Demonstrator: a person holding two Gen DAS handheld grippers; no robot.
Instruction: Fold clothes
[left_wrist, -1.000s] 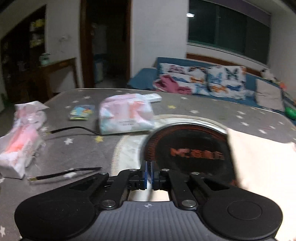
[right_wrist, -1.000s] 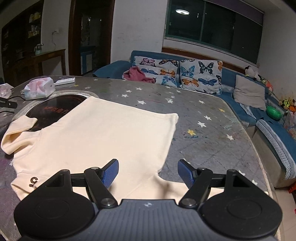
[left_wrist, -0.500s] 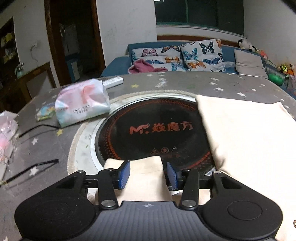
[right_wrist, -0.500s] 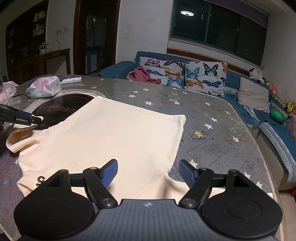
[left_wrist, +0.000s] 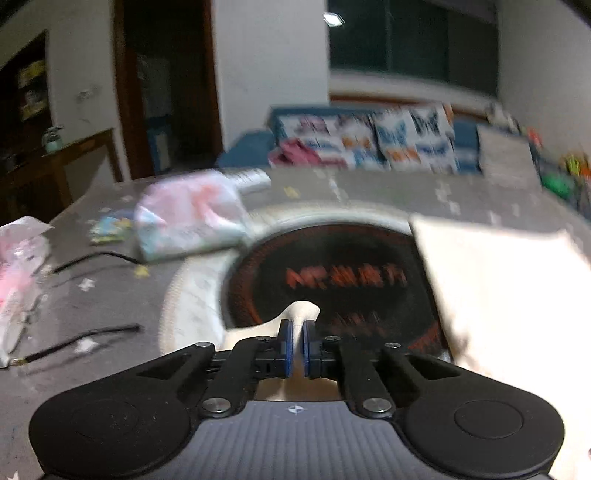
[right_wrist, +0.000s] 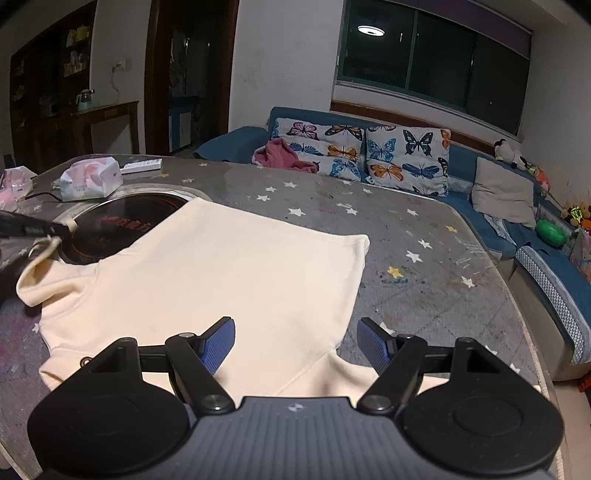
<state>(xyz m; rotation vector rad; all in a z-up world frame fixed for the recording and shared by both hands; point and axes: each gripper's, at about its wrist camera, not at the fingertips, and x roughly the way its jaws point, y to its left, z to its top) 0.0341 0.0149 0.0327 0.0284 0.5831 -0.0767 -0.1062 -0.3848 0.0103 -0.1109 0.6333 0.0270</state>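
A cream sweatshirt (right_wrist: 221, 273) lies flat on the grey star-patterned table (right_wrist: 406, 229); it also shows at the right of the left wrist view (left_wrist: 509, 288). My left gripper (left_wrist: 298, 347) is shut on the end of the sweatshirt's left sleeve (left_wrist: 301, 312), held a little above the black induction hob (left_wrist: 332, 280). In the right wrist view the left gripper (right_wrist: 55, 230) appears at the far left, pinching the sleeve cuff (right_wrist: 46, 247). My right gripper (right_wrist: 295, 343) is open and empty, just above the sweatshirt's near right side.
A tissue pack (left_wrist: 188, 218) and a remote (right_wrist: 142, 166) lie behind the hob. A pink plastic bag (left_wrist: 18, 266) and black cables (left_wrist: 81, 339) lie at the left. A blue sofa with butterfly cushions (right_wrist: 369, 155) stands beyond the table.
My left gripper has closed on the sleeve end and lifted it off the table; its view is blurred by motion. The right gripper has stayed open and nearly still.
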